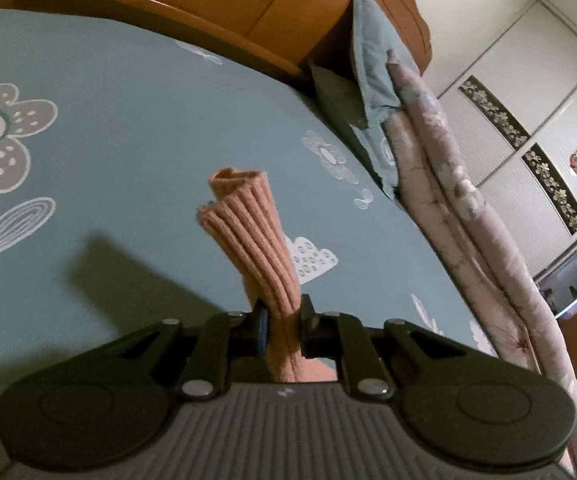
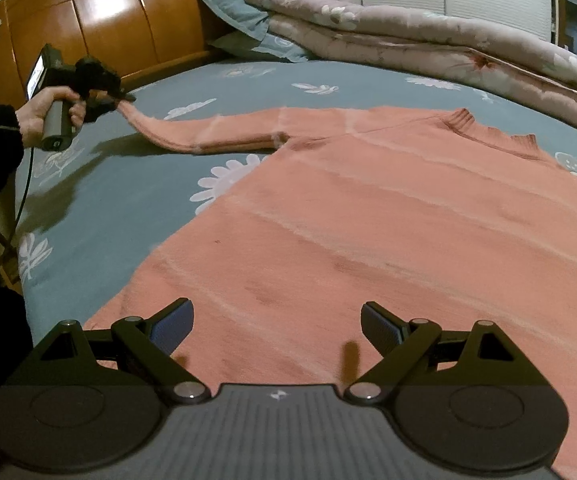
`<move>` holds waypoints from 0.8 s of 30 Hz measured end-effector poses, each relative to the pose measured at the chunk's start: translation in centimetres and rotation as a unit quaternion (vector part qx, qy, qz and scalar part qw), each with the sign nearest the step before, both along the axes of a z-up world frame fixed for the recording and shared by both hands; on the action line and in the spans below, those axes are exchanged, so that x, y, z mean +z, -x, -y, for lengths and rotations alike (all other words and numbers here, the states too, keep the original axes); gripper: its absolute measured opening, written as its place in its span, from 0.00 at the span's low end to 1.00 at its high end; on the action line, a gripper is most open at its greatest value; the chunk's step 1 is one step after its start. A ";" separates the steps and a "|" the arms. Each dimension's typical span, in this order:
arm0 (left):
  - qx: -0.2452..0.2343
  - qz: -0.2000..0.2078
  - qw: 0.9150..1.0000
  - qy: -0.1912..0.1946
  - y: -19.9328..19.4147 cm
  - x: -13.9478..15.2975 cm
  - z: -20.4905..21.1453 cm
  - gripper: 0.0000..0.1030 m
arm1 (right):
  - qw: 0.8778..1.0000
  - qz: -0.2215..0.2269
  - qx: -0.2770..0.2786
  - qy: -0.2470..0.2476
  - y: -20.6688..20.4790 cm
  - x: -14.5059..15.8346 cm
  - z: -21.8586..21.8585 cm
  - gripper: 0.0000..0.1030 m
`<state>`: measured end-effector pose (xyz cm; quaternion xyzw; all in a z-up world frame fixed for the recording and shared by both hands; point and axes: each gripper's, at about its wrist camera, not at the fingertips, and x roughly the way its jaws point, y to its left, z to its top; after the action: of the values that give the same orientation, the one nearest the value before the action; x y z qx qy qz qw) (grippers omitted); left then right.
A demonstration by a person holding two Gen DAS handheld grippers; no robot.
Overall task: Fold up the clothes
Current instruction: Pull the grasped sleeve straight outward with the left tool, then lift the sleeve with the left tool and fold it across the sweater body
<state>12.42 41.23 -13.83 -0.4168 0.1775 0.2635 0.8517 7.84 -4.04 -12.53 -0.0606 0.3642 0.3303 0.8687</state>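
Biggest risk: the sleeve cuff point(image 1: 244, 232) slipping out of the left tool point(image 1: 280, 322) – it's pinched only at the bunched ribbed end, w/ the knit sticking up past the fingers in the left wrist view, so a quick swing across could drag it free or stretch the sleeve. Second risk: pulling the sleeve could tug the whole salmon-pink sweater point(image 2: 368, 232) askew on the bed point(image 2: 120, 200), since nothing pins the body; the right tool point(image 2: 276, 328) only hovers above the hem, lower centre of the right wrist view, and seems not to touch the fabric. Left tool: nearly together, clamped on the cuff, sleeve running from it at upper left of the right wrist view down to the shoulder near centre. Right tool: fingers wide apart, holding nothing. The sweater lies flat, spread across the blue flowered sheet, collar point(image 2: 488, 128) toward the upper right, by the folded quilt point(image 2: 428, 36). Fold looks barely started – first sleeve being lifted, imo
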 end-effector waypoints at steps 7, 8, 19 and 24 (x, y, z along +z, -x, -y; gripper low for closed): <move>-0.024 0.016 1.000 -0.010 -0.4 2.3 0.9 0.11 | 1.000 -0.002 0.000 -0.005 0.0 -0.1 0.1 0.91; -0.029 0.021 0.999 -0.012 -0.6 2.9 1.2 0.11 | 1.000 0.000 0.001 -0.003 0.1 -0.1 0.1 0.91; -0.097 0.067 0.992 -0.052 -5.4 10.4 8.3 0.11 | 1.000 0.009 -0.003 -0.027 0.5 0.8 2.3 0.91; -0.144 0.091 0.983 -0.068 -8.3 13.3 13.1 0.11 | 0.999 0.010 -0.017 -0.039 0.4 0.9 3.7 0.91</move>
<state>20.68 28.15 -0.55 -0.3499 0.1393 0.1111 0.9197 7.42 -7.70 -11.62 -0.0239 0.3435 0.3291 0.8793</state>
